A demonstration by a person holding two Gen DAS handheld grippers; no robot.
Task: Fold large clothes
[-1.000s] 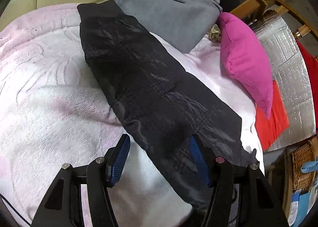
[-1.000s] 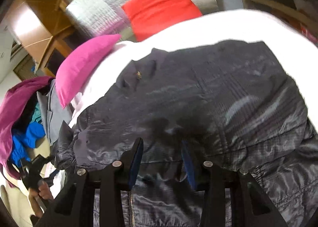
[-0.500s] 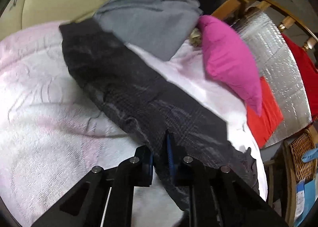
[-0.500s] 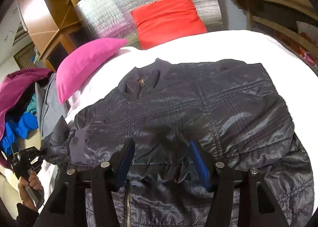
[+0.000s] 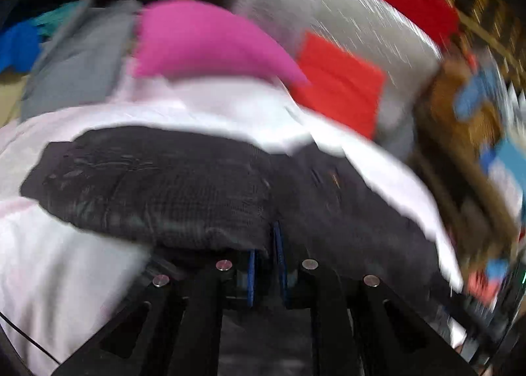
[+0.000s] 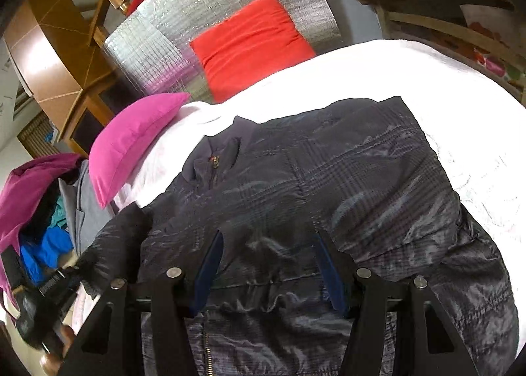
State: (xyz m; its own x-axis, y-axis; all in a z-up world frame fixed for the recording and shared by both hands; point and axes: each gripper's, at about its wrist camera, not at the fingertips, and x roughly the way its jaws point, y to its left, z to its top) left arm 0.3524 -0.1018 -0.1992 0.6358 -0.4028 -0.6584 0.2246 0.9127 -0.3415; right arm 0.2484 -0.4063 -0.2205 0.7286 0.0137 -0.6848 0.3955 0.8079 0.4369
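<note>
Left tongs (image 5: 265, 259), sleeve (image 5: 157, 185), white bedspread (image 5: 59, 270)

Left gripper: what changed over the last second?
The left gripper closed on the dark jacket's sleeve and swung it in toward the jacket body. The right gripper opened wider, holding nothing. Pink pillow and red cushion unmoved.

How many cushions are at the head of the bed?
2: a pink cushion lying at the bed's left corner, and a red cushion propped against the silver panel. Others may be hidden.
</note>
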